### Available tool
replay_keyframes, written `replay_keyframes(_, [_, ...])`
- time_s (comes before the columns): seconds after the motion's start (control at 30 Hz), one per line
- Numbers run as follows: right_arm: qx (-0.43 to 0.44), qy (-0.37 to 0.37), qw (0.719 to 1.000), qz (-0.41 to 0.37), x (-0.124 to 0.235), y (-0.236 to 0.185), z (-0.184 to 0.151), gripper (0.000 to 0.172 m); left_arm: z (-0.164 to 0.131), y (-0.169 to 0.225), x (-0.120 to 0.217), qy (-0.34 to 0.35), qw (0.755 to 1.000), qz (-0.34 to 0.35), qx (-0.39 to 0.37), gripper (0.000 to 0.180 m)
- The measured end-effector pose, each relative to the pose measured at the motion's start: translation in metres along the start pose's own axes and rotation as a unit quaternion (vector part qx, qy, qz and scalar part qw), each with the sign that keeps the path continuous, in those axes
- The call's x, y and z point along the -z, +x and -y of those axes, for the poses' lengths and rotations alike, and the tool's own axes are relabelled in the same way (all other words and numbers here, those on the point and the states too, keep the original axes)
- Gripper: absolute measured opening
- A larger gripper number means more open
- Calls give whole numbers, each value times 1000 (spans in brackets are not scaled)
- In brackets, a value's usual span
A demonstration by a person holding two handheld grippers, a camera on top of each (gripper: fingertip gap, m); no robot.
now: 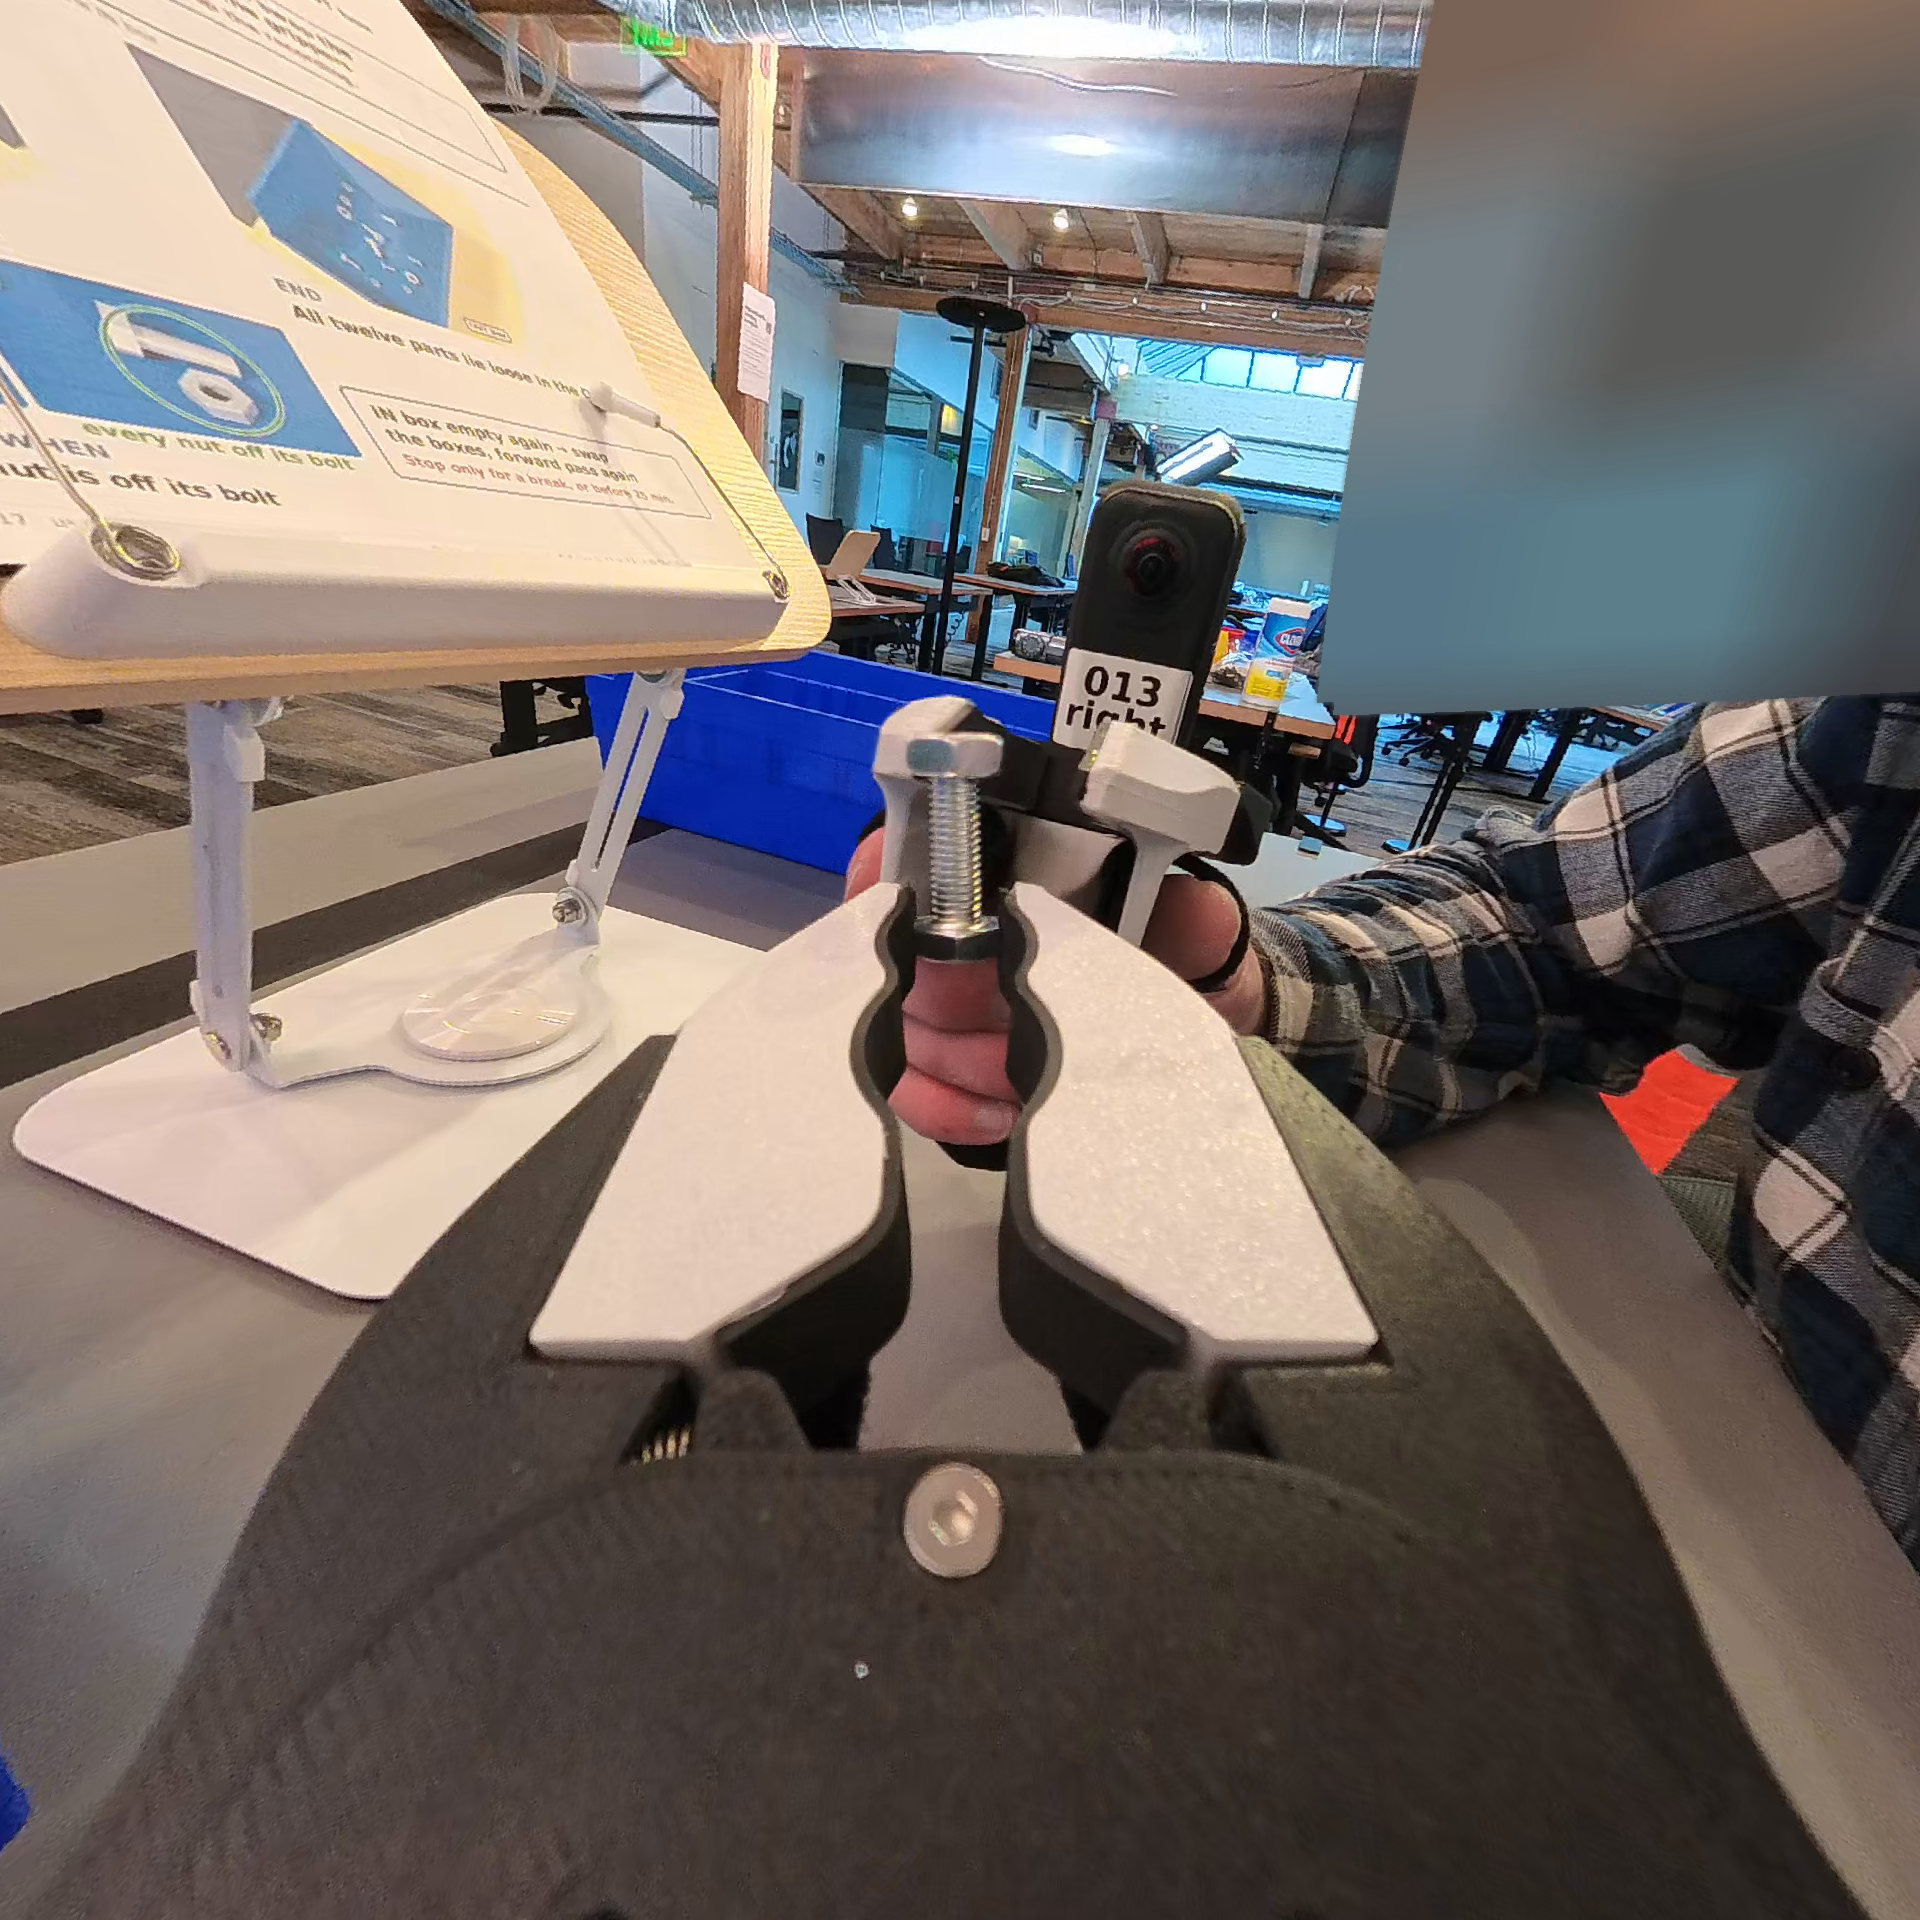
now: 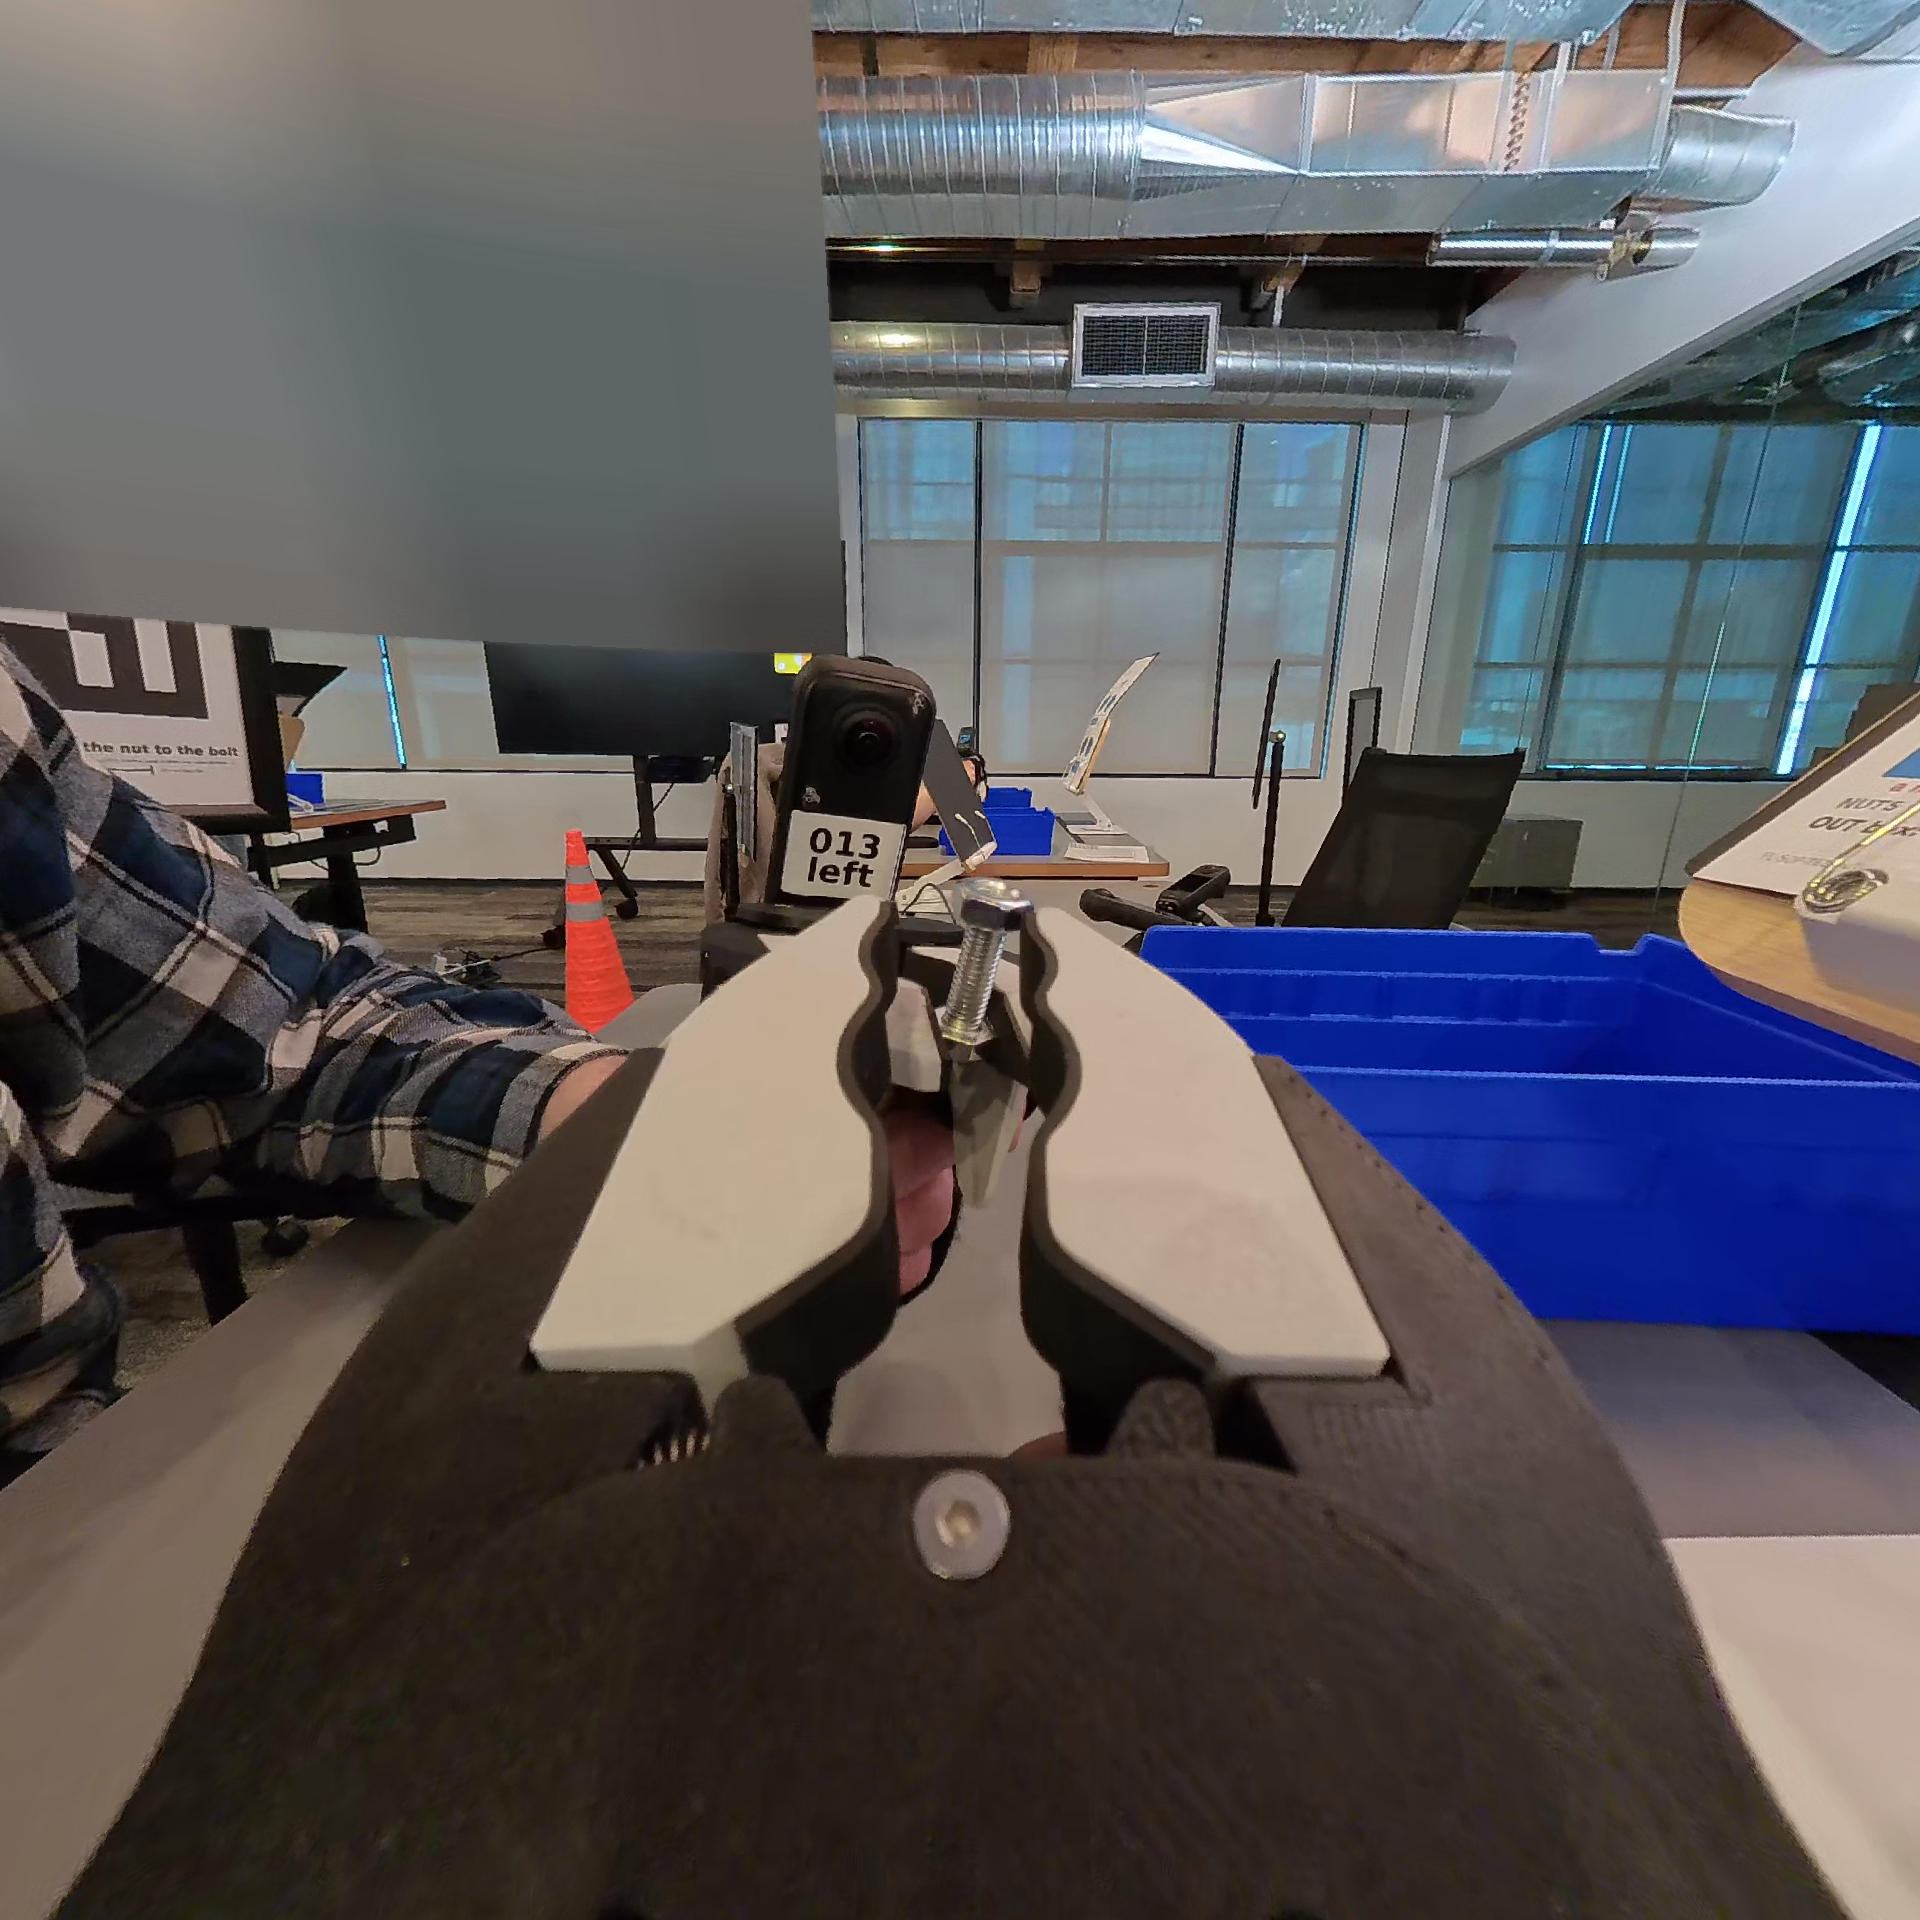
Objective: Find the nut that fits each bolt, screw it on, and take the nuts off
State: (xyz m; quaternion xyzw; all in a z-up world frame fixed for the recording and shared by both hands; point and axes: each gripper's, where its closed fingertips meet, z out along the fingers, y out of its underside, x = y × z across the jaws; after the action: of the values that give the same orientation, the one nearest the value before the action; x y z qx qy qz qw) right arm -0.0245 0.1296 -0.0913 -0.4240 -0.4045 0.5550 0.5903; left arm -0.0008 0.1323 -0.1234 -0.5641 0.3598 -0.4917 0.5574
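Observation:
My left gripper (image 1: 956, 935) is shut on a hex nut (image 1: 956, 943) at its fingertips. A silver bolt (image 1: 954, 842) stands up out of the nut, its hex head on top. My right gripper (image 1: 1029, 769) faces it from behind, jaws apart. One finger (image 1: 914, 748) lies against the bolt head and the other (image 1: 1153, 790) stands well clear. In the right wrist view the bolt (image 2: 977, 966) leans between the pads of my right gripper (image 2: 956, 935). There is a gap on the left side, so this gripper is open. Below, my left gripper (image 2: 956, 1055) pinches the nut (image 2: 961, 1029).
A blue bin (image 1: 790, 748) stands behind the grippers and shows at the right in the right wrist view (image 2: 1507, 1091). An instruction board (image 1: 364, 416) on a white stand (image 1: 260, 1143) is at the left. A person's plaid sleeve (image 1: 1610, 935) reaches in from the right. Only a small space, under 4 cm, lies between the two pairs of fingers.

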Motion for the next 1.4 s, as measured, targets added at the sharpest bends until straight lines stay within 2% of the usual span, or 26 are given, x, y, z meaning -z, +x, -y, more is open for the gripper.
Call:
replay_keyframes(0.13, [-6,1,1000,-8,1,4,0,28,-2,1,-1,-3,1000,-4,0,14])
replay_keyframes(0.27, [-12,-5,1000,-3,-3,1,-2,44,-6,4,-4,-13,1000,-10,-2,14])
replay_keyframes(0.43, [-12,-8,1000,17,-4,-5,-4,36,-7,4,-4,-16,1000,-6,-6,14])
replay_keyframes(0.8, [-9,-1,1000,10,0,-2,-1,32,-3,-1,0,-6,1000,1,-1,14])
replay_keyframes(1.0, [-18,-1,1000,4,-1,0,-2,43,-8,2,-4,-18,1000,-8,-4,14])
replay_keyframes(1.4, [-19,-3,1000,21,-2,-5,-2,40,-5,-3,0,-16,1000,6,-7,14])
